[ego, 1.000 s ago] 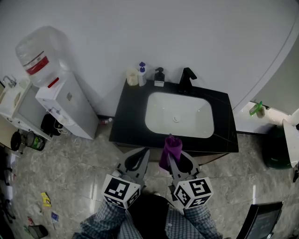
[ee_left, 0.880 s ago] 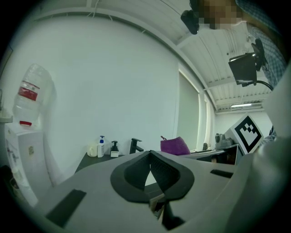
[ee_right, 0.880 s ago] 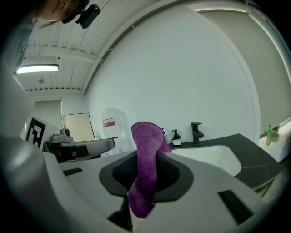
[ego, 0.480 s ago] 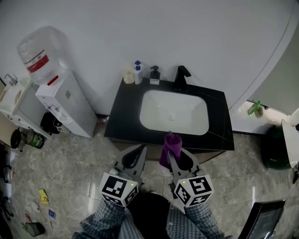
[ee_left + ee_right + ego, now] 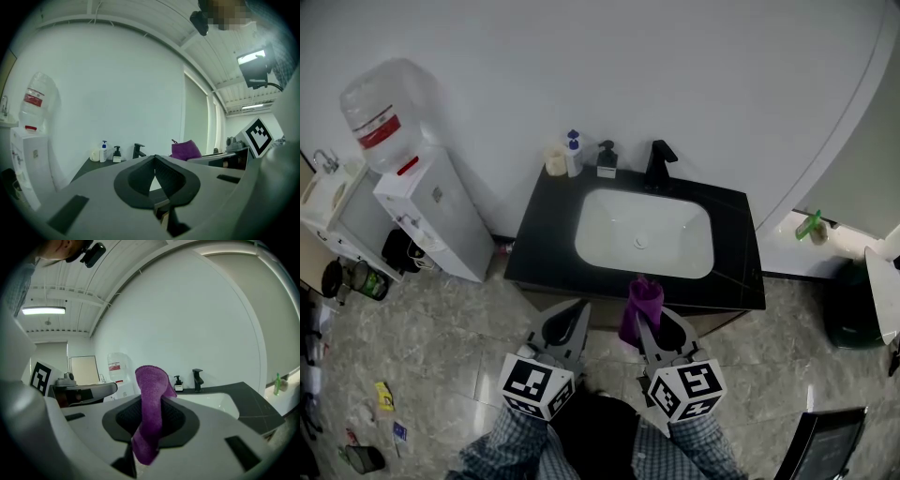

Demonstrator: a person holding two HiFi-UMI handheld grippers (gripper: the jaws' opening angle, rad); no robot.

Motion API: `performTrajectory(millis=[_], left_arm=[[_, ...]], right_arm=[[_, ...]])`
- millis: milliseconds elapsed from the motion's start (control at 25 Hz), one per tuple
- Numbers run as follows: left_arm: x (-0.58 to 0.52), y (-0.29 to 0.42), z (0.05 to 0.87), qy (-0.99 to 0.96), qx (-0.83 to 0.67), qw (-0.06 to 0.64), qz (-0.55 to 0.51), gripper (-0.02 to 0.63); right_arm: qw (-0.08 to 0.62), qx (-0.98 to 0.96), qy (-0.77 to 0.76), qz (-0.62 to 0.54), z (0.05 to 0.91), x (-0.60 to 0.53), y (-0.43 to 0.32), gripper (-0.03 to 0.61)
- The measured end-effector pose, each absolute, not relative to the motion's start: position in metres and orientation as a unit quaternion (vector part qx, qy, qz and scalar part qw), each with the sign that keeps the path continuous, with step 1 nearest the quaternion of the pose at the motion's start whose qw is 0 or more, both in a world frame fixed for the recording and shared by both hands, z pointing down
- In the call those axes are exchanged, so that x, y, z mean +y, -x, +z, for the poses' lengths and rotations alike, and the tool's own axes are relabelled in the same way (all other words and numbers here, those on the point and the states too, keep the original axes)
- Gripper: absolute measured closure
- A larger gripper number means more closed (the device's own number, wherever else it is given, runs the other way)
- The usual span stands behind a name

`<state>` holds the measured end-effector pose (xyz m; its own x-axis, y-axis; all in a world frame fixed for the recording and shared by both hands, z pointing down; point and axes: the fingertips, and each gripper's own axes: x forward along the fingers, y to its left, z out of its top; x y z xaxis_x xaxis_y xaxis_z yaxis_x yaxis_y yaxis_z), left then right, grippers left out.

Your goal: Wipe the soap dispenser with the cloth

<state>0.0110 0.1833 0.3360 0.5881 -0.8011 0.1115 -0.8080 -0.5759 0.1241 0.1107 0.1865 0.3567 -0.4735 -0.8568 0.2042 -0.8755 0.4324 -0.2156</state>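
- Soap dispenser [image 5: 607, 159] sits well ahead of both claws, hardly nearer than before; wiping looks unstarted.
- Right claw [image 5: 645, 323] clamps the cloth [image 5: 643, 298]; left claw [image 5: 575, 317] closed, empty.

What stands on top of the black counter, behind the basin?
A pale cup, a blue-capped bottle, the soap dispenser and a black tap. The purple cloth hides part of the front edge of the counter.

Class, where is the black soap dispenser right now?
In the head view, the soap dispenser stands at the back edge of the counter, between the blue-capped bottle and the black faucet.
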Motion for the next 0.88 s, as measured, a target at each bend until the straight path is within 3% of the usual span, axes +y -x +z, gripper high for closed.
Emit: performTrajectory(millis=[880], left_arm=[[0.073,-0.008,0.348,-0.891,-0.446,0.081,0.02,0.603]], right_arm=[[0.027,-0.836,-0.525,0.16,0.37,0.086,-0.113,0.491]])
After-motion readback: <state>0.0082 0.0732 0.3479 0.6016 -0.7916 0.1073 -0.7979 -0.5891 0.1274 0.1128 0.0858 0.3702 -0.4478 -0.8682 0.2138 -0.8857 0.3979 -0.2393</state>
